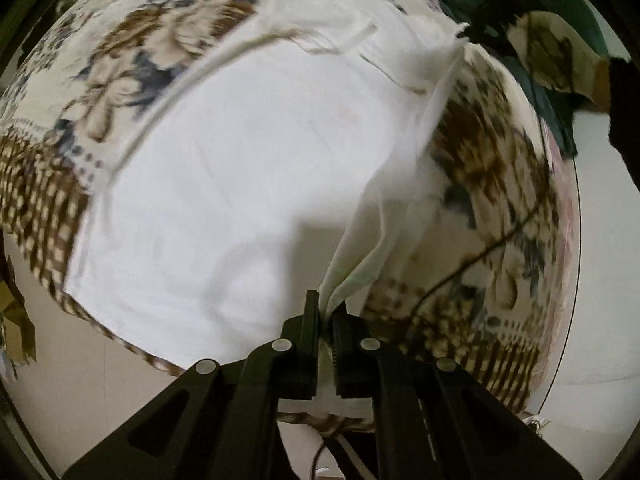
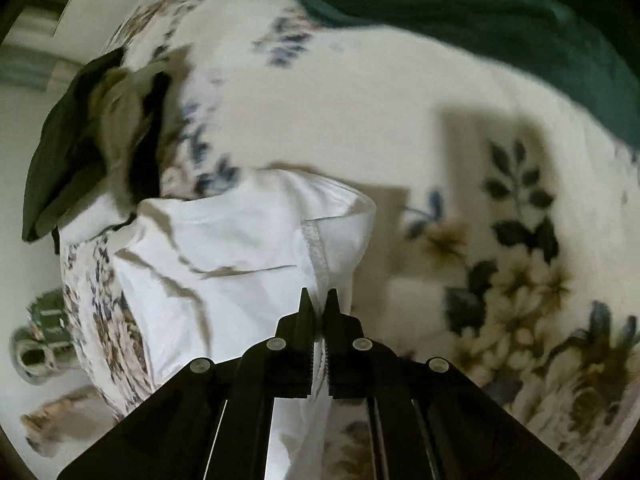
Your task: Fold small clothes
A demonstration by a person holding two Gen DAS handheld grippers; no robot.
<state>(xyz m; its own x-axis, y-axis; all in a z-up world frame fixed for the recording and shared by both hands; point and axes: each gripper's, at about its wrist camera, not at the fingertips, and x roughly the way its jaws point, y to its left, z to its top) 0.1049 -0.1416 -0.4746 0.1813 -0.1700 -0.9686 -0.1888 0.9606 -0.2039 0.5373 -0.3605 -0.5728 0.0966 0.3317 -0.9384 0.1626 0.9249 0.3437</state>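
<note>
A small white garment (image 1: 248, 168) lies spread on a floral bedspread (image 1: 120, 64). My left gripper (image 1: 326, 304) is shut on its near right edge, and the cloth rises in a taut fold from the jaws toward the far right corner. In the right wrist view the same white garment (image 2: 240, 248) lies bunched with its hemmed edge up. My right gripper (image 2: 319, 300) is shut on that hem. Both views are blurred by motion.
A dark green cloth (image 2: 460, 4) lies at the far side of the bedspread (image 2: 400, 92), also in the left wrist view (image 1: 500, 12). A dark olive garment (image 2: 76, 160) sits at the left. A metal object (image 2: 36, 344) stands off the bed's left edge.
</note>
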